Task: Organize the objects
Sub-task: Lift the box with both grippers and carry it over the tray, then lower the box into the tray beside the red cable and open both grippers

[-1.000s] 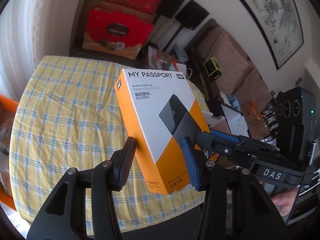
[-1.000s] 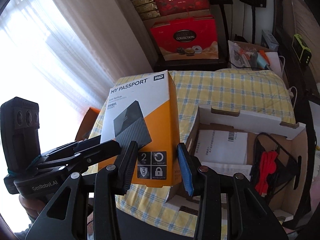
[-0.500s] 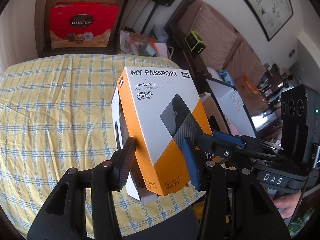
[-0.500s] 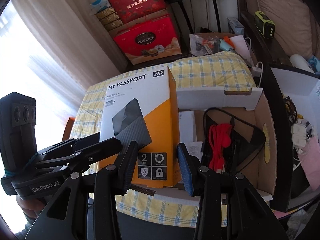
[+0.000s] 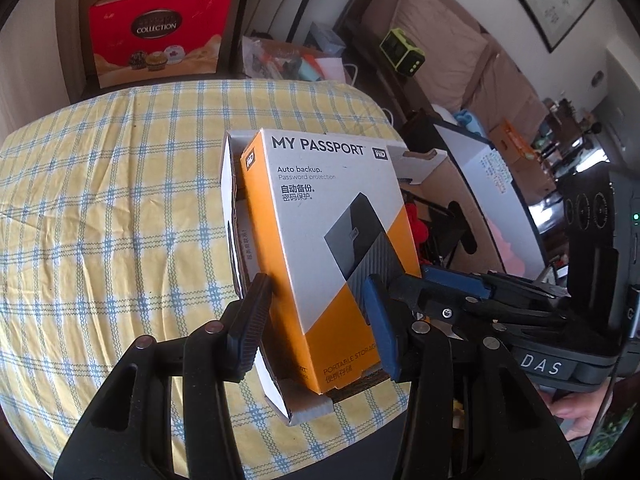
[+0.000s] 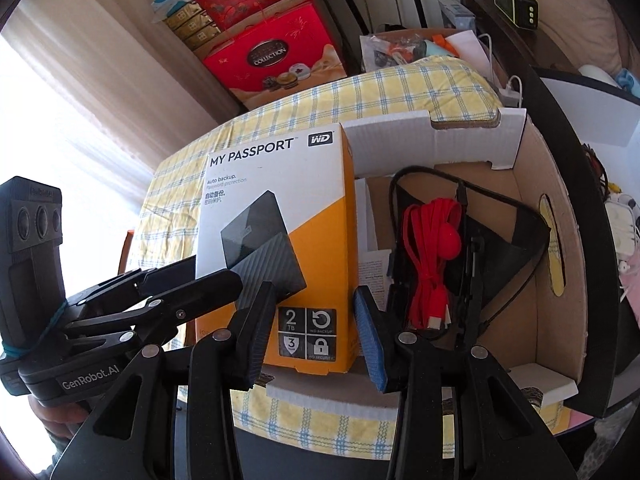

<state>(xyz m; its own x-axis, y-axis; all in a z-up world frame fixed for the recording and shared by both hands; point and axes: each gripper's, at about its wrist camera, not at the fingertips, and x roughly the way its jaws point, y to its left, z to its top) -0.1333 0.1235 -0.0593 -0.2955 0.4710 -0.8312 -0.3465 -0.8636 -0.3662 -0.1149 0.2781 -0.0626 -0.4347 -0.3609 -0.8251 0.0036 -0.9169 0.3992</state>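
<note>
Both grippers — left [image 5: 320, 320] and right [image 6: 310, 328] — clamp the orange-and-white cardboard hard-drive box [image 5: 320, 236], upright inside the open corrugated carton [image 6: 536, 216]; only the right view shows the red cable [image 6: 430, 256].

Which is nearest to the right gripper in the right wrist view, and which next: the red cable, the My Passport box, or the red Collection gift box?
1. My Passport box: held between the right gripper fingers, over the carton's left end.
2. Red cable: just right of the fingers, lying inside the carton.
3. Red Collection gift box: far off, beyond the table.
</note>
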